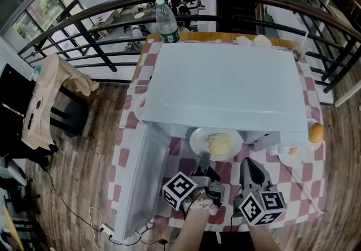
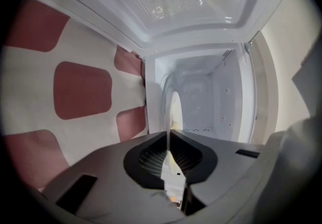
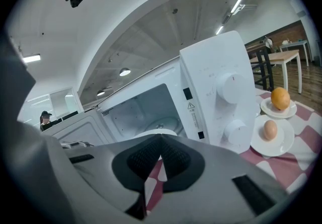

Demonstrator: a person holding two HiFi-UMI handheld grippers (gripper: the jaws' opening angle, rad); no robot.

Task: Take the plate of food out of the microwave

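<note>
A white plate (image 1: 217, 142) with a pale yellow heap of food sits at the open front of the white microwave (image 1: 225, 86), half out from under its top. My left gripper (image 1: 203, 161) is shut on the plate's near rim. In the left gripper view the plate (image 2: 173, 112) shows edge-on between the pads of the left gripper (image 2: 168, 140), with the microwave cavity (image 2: 211, 97) behind. My right gripper (image 1: 248, 165) hovers just right of the plate with its jaws together and nothing in them. In its own view the right gripper (image 3: 161, 140) points at the microwave's open cavity (image 3: 146, 107).
The microwave door (image 1: 138, 176) hangs open to the left over the red-checked tablecloth (image 1: 307, 179). An orange (image 1: 316, 132) and an egg (image 1: 292, 153) lie on small plates right of the microwave. A water bottle (image 1: 167, 21) stands at the table's far edge by a railing.
</note>
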